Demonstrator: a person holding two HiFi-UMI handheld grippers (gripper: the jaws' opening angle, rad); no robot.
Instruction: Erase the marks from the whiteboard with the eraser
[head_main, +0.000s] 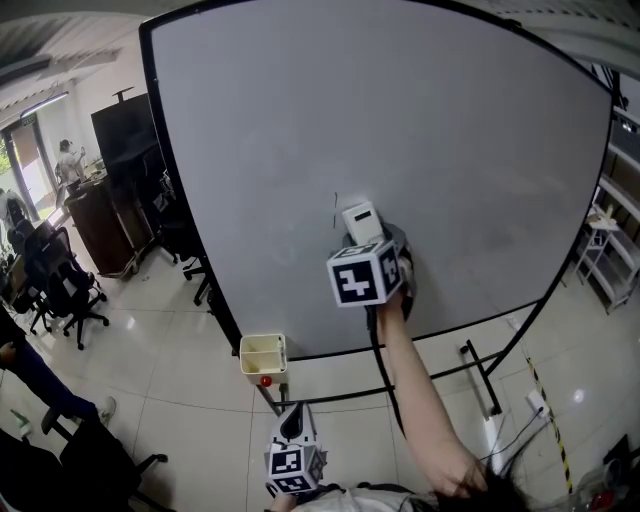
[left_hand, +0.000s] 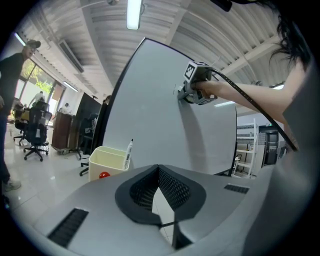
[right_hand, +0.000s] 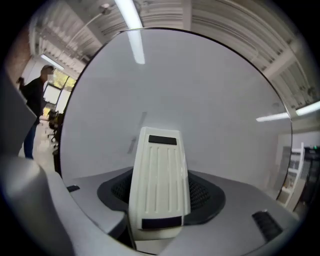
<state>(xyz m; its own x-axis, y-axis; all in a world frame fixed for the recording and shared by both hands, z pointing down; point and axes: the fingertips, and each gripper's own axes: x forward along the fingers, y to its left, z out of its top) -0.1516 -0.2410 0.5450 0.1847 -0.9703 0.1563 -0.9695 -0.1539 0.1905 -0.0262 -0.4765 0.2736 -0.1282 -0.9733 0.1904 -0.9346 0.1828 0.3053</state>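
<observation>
Right gripper (right_hand: 159, 212): fingers clamped on a white ribbed plastic eraser (right_hand: 159, 182), apparently pressed to the large grey-white whiteboard (head_main: 300, 140), low of centre. Thin dark pen marks (right_hand: 142, 120) lie just past the eraser's tip, up-left. Advice: flat, firm strokes across them. Left gripper (left_hand: 159, 200): fingers together, empty, below the whiteboard's bottom edge.

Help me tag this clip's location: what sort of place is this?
Probably an open office or lab workspace: a large freestanding whiteboard, wheeled office chairs at the left, and metal shelving at the right.
</observation>
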